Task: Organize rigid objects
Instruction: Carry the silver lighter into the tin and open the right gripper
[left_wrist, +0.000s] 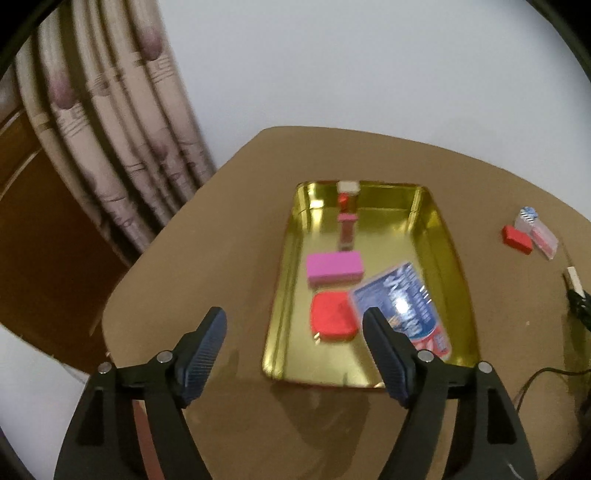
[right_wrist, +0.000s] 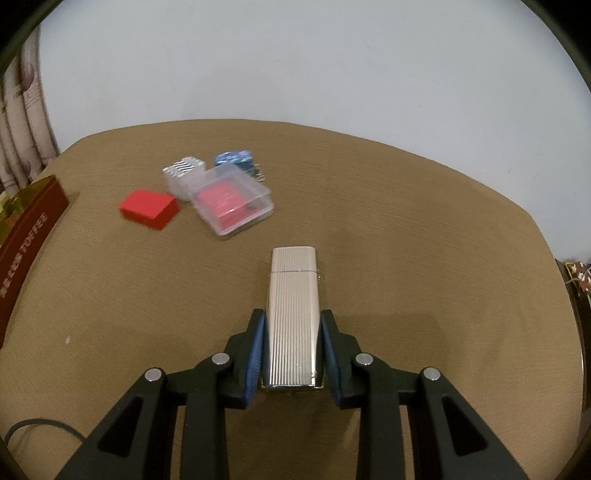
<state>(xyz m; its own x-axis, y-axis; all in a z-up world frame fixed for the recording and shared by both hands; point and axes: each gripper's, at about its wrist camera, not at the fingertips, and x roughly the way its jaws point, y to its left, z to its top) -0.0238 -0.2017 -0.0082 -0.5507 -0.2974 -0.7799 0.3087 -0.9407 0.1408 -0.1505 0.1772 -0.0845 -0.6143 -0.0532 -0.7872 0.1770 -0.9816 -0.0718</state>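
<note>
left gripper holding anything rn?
No: the left gripper stands open with nothing between its fingers, above the brown table beside the gold tin.

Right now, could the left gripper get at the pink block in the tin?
Probably yes. The left gripper is open and empty, the tin has no lid on, and the pink block lies uncovered just ahead. The red piece beside it is the only crowding.
</note>
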